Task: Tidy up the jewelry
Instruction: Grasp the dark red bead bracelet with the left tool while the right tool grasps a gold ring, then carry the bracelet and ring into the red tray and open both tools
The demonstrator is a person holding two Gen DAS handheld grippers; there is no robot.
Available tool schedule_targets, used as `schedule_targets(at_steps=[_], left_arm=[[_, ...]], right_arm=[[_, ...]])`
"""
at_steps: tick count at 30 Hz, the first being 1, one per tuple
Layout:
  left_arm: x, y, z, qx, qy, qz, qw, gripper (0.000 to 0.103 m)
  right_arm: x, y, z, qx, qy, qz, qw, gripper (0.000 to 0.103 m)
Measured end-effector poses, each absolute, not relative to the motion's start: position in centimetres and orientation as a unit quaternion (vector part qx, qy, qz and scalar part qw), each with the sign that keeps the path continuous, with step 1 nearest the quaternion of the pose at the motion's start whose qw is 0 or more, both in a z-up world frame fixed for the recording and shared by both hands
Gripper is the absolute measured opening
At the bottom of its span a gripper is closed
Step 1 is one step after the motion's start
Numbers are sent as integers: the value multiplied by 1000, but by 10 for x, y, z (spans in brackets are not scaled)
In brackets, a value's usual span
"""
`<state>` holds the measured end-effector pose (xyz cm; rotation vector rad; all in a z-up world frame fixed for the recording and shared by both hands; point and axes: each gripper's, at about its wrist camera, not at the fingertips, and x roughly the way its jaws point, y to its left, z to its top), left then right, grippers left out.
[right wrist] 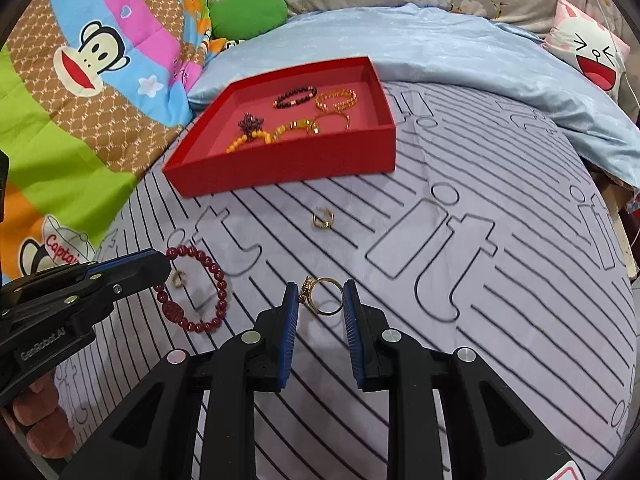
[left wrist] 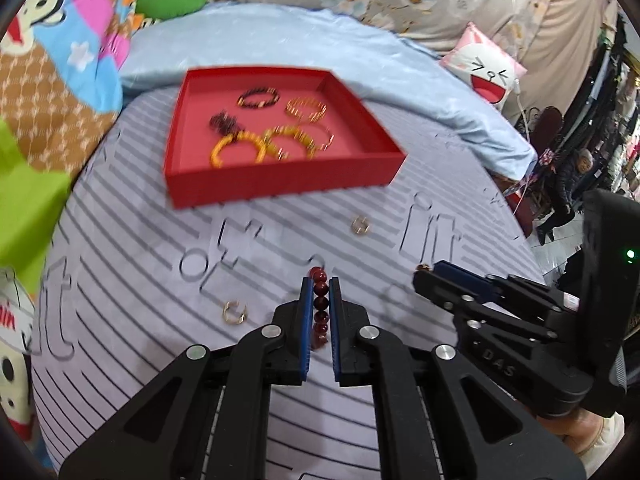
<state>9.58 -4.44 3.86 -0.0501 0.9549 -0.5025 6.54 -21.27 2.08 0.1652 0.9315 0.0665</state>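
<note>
My left gripper (left wrist: 320,280) is shut on a dark red bead bracelet (left wrist: 321,308), which hangs from it in the right wrist view (right wrist: 208,286). My right gripper (right wrist: 321,286) is open around a gold ring (right wrist: 326,295) lying on the striped sheet; the jaws do not touch it. A red tray (left wrist: 280,190) holds several bracelets and a dark beaded piece (left wrist: 224,122). Two more gold rings lie loose on the sheet: one in front of the tray (right wrist: 323,218), one nearer the left gripper (left wrist: 234,313).
The bed has a grey striped sheet (right wrist: 480,280). A light blue pillow (right wrist: 440,48) lies behind the tray. A colourful cartoon quilt (right wrist: 80,100) is at the left, and a pink cartoon cushion (right wrist: 592,60) at the back right.
</note>
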Motion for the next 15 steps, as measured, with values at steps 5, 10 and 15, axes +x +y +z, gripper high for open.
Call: schedule_targets(at_steps=[5,10,15], left_arm=[[112,-53,65,-15,427,-251,869,7],[136,-61,87,-14,401,-256,880,7],[164,-68,99,-11,385,-255,887,7]], right_arm=[[87,-215,41,71,427,33,901,21],[114,-217,58,65,412,36,908,21],[146,-218,68,69,402,42,912,21]])
